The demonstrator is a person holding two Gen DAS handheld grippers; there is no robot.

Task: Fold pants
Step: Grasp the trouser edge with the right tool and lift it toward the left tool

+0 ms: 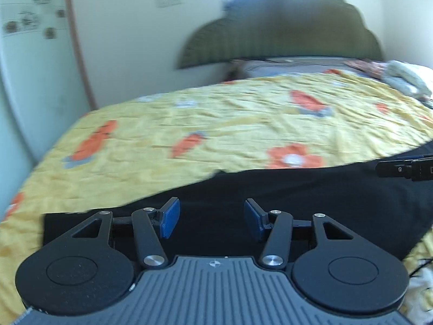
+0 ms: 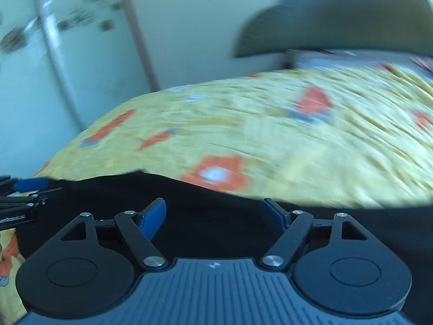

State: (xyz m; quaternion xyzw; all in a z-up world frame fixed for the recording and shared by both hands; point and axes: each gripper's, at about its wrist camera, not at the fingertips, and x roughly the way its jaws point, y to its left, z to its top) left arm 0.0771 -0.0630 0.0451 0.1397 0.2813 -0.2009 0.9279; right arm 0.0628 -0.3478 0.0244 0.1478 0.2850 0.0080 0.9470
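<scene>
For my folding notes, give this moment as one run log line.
left gripper: open, empty | right gripper: open, empty | black pants: flat on yellow bedspread

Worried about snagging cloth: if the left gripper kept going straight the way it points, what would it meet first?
Most likely the black pants lying just ahead of the open left gripper, before the yellow flowered bedspread beyond them. Depth is hard to judge through the fisheye.

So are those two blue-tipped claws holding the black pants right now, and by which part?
Nothing is held. The left hand-held gripper and the right hand-held gripper both stand open above the black pants on the yellow bedspread.
</scene>
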